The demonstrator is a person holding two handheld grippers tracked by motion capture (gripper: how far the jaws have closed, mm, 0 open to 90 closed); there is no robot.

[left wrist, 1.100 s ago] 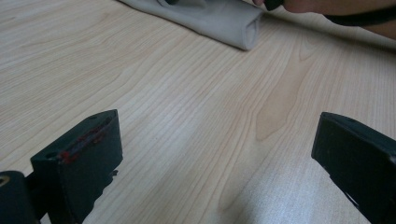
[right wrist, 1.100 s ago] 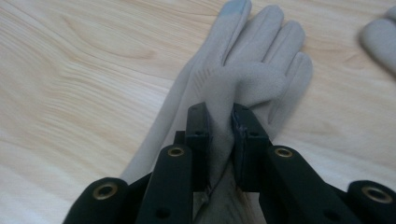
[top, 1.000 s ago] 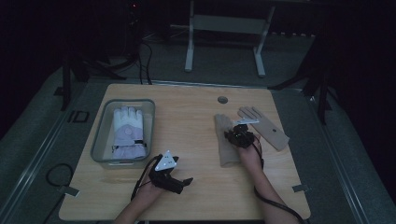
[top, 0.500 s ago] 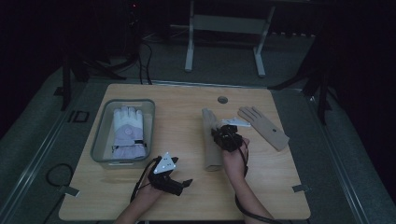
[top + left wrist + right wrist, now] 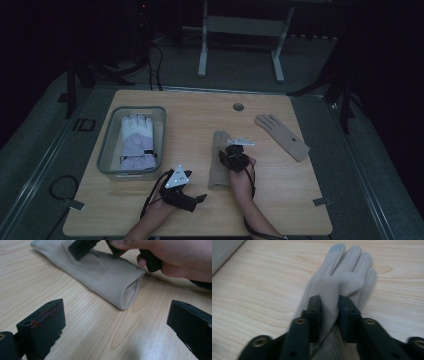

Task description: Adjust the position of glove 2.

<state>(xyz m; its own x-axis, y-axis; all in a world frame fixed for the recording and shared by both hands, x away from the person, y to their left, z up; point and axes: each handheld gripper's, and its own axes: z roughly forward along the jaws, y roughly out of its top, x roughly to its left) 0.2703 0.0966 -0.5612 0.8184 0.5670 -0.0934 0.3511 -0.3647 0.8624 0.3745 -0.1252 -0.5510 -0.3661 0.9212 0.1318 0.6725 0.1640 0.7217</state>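
A: Starting at the right tool: its two black jaws are standing close together with a raised fold of the flat beige fabric glove pinched between them. They have just been opening a little, yet the cloth is still bunching between the pads.

B: And where is that glove lying?

A: On the light wooden bench, to the right of the clear plastic bin that is holding a white and lilac padded glove. A second beige fabric glove is lying farther right of the bin, well apart.

B: The left tool?

A: Its jaws are gaping wide and gripping nothing, resting just short of the pinched glove's cuff.

B: So which step is this?

A: I'd say the glove is being dragged or set down near the bin. Next is probably either loosening the pinch fully or having the left tool take the cuff.
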